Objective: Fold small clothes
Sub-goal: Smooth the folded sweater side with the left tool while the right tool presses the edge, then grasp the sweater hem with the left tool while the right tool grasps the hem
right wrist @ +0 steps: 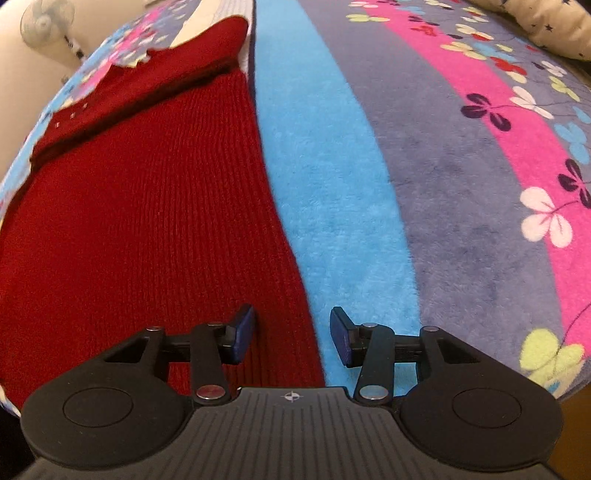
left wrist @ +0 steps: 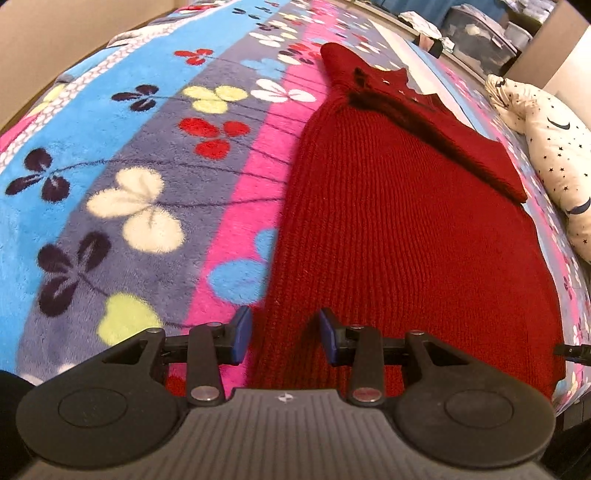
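A dark red ribbed knit sweater [left wrist: 399,229] lies flat on a flowered fleece blanket [left wrist: 140,155], with a sleeve folded across its upper part. My left gripper [left wrist: 284,338] is open and empty, its blue pads straddling the sweater's near left edge. In the right wrist view the same sweater [right wrist: 140,221] fills the left half, on the blanket [right wrist: 332,177]. My right gripper [right wrist: 291,338] is open and empty over the sweater's near right edge. The tip of the right gripper [left wrist: 572,350] shows at the far right of the left wrist view.
A cream star-print pillow [left wrist: 546,147] lies at the blanket's right side. Storage bins and clutter [left wrist: 480,40] stand beyond the bed. A white fan [right wrist: 48,22] stands at the upper left in the right wrist view.
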Demonstrator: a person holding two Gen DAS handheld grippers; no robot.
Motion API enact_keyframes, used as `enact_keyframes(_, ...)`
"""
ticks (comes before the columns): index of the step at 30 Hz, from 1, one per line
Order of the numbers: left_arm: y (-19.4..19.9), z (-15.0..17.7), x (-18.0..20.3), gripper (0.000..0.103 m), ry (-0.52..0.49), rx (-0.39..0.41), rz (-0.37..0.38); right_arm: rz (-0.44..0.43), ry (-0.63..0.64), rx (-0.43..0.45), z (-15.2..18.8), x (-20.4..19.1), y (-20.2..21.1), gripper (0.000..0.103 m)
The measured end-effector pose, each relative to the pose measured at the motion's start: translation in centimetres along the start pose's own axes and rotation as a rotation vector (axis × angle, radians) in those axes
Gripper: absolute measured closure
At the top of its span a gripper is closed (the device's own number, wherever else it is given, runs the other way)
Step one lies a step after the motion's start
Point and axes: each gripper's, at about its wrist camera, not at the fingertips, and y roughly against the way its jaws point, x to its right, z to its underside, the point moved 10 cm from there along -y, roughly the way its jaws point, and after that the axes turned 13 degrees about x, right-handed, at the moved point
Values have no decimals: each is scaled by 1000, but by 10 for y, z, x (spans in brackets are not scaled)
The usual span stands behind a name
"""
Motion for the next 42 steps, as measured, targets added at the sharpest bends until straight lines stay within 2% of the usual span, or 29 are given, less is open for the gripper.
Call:
enact_keyframes(2,0,1,0,61,-4,0,1,-8,18,-5,1,-5,0,59)
enact_keyframes(3,-1,1,1,67,-13,-1,3,-17,27,-8,1,-8,0,69)
enact_keyframes(4,-1,1,3,72,-21,-1,9,-26,38,-8,2,-11,0,72)
enact_keyframes(5,-1,1,5,77,-32,0,13,-30,57,-3,2,-15,1,83)
enact_keyframes(6,-1,1,7,79,-47,5,8,-33,65,3,0,-19,3,90)
enact_keyframes(10,0,1,11,80,-96,17,-7,-47,55,22,-1,-19,8,90)
enact_keyframes(13,-1,1,10,79,-84,12,-6,-47,60,18,-1,-16,8,90)
enact_keyframes(21,0,2,9,79,-84,12,-6,-32,75,2,-2,-19,2,79)
enact_keyframes(33,8,7,5,78,-25,-7,-4,-26,96,2,-2,-20,1,78)
enact_keyframes(34,7,7,5,78,-23,-8,-4,-27,96,2,-2,-20,1,79)
enact_keyframes(36,7,7,6,80,-26,-8,-3,-29,100,4,-2,-20,1,86)
enact_keyframes(37,7,7,6,82,-30,-5,-1,-27,106,8,-3,-21,2,88)
enact_keyframes(38,8,5,7,89,-33,5,2,-27,108,13,-3,-21,3,89)
enact_keyframes(40,16,-1,11,90,-16,50,36,-44,82,30,-7,-22,6,91)
enact_keyframes(42,27,-9,17,90,14,103,95,-115,-13,62,-15,-20,13,91)
